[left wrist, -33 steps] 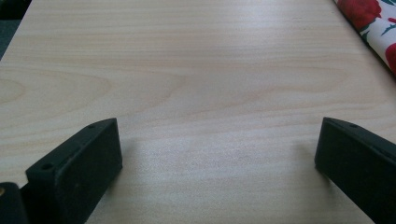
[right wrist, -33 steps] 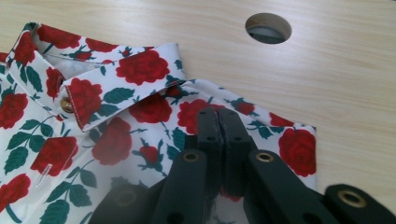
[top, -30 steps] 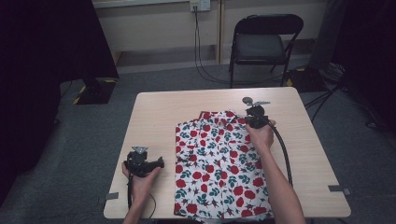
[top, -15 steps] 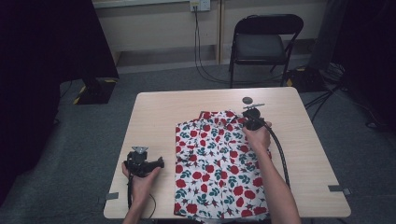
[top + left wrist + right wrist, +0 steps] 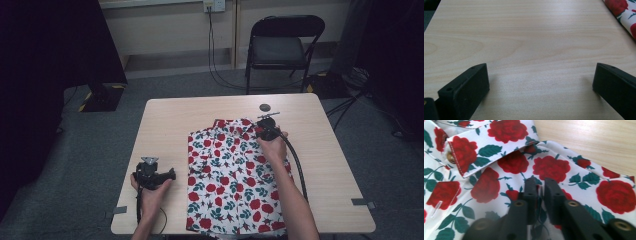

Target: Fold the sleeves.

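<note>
A white shirt point(image 5: 235, 175) printed with red roses lies folded flat on the table, collar at the far end. My right gripper point(image 5: 265, 130) rests on the shirt point(image 5: 506, 165) just right of the collar. Its jaws point(image 5: 540, 182) have just been opening and now stand a narrow gap apart, with a thin ridge of the cloth between them. My left gripper point(image 5: 167, 175) sits on bare wood left of the shirt. In its own view it stands wide open point(image 5: 540, 72) with nothing between the jaws, and the shirt's edge point(image 5: 626, 12) lies at the upper right.
The light wooden table point(image 5: 165, 125) has bare wood on both sides of the shirt. A small dark round object point(image 5: 265, 106) lies beyond the collar. A black folding chair point(image 5: 282, 47) stands behind the table, with cables on the floor.
My right hand has shifted a little toward the person over the shirt's collar end. The left hand and the shirt have stayed put.
</note>
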Motion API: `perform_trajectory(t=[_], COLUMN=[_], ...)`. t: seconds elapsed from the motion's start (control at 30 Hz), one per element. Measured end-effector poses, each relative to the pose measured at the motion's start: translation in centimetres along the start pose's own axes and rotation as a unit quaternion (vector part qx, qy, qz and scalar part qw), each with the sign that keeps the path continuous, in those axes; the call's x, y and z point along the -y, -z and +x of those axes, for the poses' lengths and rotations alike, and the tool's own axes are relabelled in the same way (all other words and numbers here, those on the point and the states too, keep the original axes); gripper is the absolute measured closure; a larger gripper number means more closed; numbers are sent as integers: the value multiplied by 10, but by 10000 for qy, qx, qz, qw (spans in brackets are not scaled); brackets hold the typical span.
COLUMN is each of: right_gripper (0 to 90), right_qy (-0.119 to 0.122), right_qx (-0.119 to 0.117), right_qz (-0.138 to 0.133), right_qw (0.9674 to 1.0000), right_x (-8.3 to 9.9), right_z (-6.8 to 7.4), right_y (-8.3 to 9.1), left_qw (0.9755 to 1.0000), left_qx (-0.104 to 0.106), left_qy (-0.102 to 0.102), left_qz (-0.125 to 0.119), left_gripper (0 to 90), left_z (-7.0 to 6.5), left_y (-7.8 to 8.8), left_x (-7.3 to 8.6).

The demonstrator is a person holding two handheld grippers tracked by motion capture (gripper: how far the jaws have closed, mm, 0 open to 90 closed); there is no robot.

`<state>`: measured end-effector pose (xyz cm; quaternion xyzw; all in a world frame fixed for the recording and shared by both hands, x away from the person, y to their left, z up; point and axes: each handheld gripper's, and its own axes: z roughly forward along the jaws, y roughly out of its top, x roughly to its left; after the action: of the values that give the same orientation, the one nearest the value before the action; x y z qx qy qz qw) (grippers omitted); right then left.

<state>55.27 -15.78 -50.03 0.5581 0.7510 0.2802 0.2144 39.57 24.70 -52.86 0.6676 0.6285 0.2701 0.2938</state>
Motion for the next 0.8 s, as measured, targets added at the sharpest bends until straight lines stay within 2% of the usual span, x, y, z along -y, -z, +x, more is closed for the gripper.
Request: perform_trajectory(t=[0.13, 0.33, 0.47, 0.5, 0.53, 0.57, 0.67, 0.8], right_gripper=[704, 492, 358, 306, 240, 259, 231, 247], right_qy=[11, -123, -241, -275, -354, -379, -427, -486], right_qx=[-23, -136, -325, -420, -379, -394, -468, -474], right_qz=[72, 51, -105, -147, -211, -286, -466, -582], right_qw=[10000, 9998, 9991, 9986, 9984, 9981, 9969, 9960], right_x=[-2, -4, -7, -8, -8, -8, -6, 1], right_z=[2, 3, 2, 1, 0, -2, -10, -23], right_y=[0, 3, 15, 19, 24, 29, 45, 63], left_qw=[10000, 10000, 10000, 10000, 10000, 10000, 10000, 10000], left_qx=[0, 0, 0, 0, 0, 0, 0, -2], left_qy=[0, -1, 0, 1, 0, -1, -1, 1], left_qz=[1, 0, 0, 0, 1, 1, 1, 1], left_gripper=[1, 1, 1, 1, 1, 1, 1, 1], left_z=[0, 0, 0, 0, 0, 0, 0, 0], left_y=[0, 0, 0, 0, 0, 0, 0, 0], left_x=[0, 0, 0, 0, 0, 0, 0, 0])
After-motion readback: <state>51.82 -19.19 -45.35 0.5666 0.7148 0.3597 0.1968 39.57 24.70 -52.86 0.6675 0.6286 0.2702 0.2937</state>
